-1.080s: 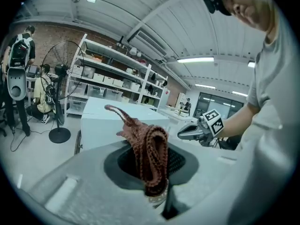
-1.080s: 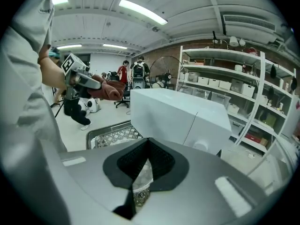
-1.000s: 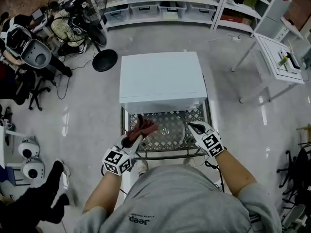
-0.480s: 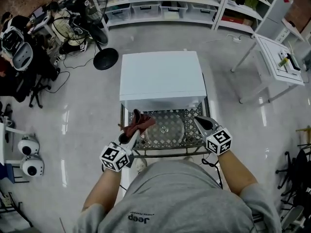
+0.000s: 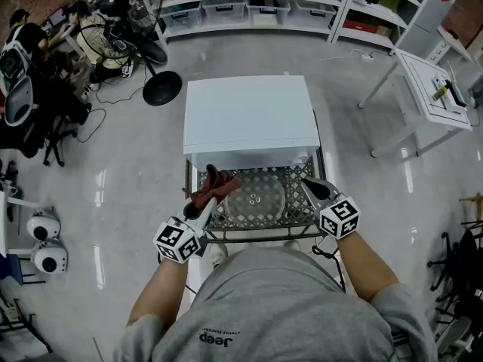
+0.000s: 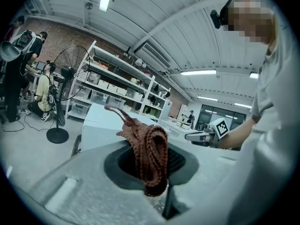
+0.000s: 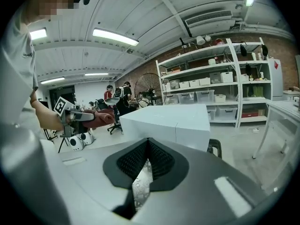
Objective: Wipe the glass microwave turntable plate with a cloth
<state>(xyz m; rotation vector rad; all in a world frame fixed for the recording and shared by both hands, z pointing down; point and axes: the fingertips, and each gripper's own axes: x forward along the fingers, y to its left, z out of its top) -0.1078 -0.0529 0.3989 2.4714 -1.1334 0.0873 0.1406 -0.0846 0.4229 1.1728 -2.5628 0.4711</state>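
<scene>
**Two grippers over the plate, cloth in the left one**

Two hand-held grippers hang over a low mesh-topped bench (image 5: 303,176), and the person working them stands right against its near edge. The glass plate (image 5: 257,199) lies flat on the mesh, about midway between the grippers, with a white box (image 5: 249,119) just behind it.

The left gripper (image 5: 208,204) is clamped on a reddish-brown knitted cloth (image 5: 215,185). Seen from above, the cloth bunches up past the jaw tips at the plate's left edge. I cannot tell whether it touches the glass. In the left gripper view the cloth (image 6: 148,149) stands up between the jaws as a folded wad, with a loose corner trailing off to the left.

The right gripper (image 5: 309,186) sits at the plate's right side, tips aimed towards the box. Its own view shows the jaws pressed together at the tips with nothing held between them (image 7: 147,142). A wet-looking patch of glass shows in the gap beneath them.

The two grippers stay well apart, one at each side of the plate. Behind the box stand white shelves (image 5: 249,6) of bins, and a floor fan (image 5: 161,90) stands off to the left.
</scene>
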